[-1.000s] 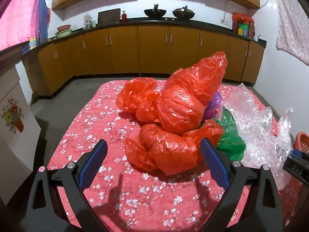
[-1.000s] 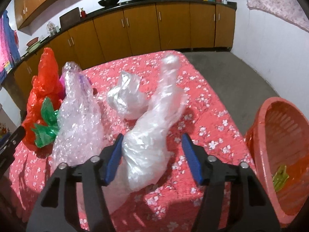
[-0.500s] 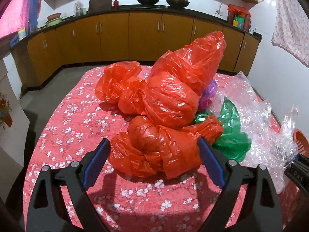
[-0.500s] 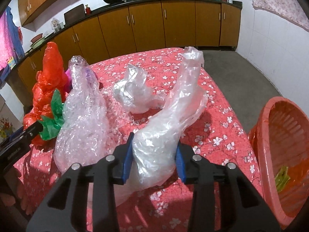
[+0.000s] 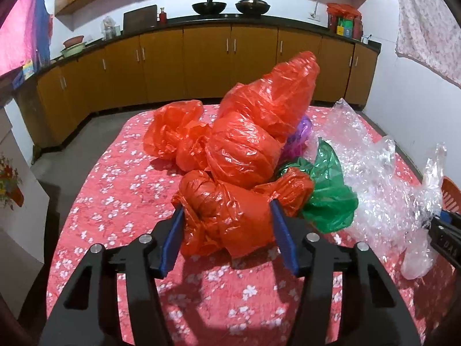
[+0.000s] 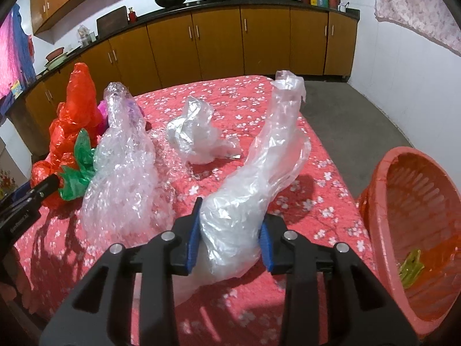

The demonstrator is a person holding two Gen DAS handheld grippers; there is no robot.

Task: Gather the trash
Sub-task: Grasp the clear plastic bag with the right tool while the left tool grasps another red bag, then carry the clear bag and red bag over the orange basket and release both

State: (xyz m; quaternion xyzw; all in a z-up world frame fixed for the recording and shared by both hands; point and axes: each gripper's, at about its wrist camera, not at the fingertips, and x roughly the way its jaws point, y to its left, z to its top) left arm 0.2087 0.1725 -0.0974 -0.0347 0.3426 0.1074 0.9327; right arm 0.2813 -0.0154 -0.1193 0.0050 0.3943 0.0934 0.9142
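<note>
Both pairs of jaws narrower than a second earlier. Left gripper (image 5: 227, 225): jaws closing, pads already pressed into the crumpled red plastic bag (image 5: 230, 216) on the flowered red desk (image 5: 115, 190). Right gripper (image 6: 230, 230): jaws closing, pinching the long clear plastic bag (image 6: 259, 178). Likely ready for lifting. Orange ribbed plastic basket (image 6: 417, 216) fully visible only in right view; red pile clear only in left view.

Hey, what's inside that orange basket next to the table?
In the orange basket, one small yellow-green scrap lies near the bottom. The rest of the visible inside looks bare. Its near wall and the picture's edge hide the lowest part, so more could be there.
</note>
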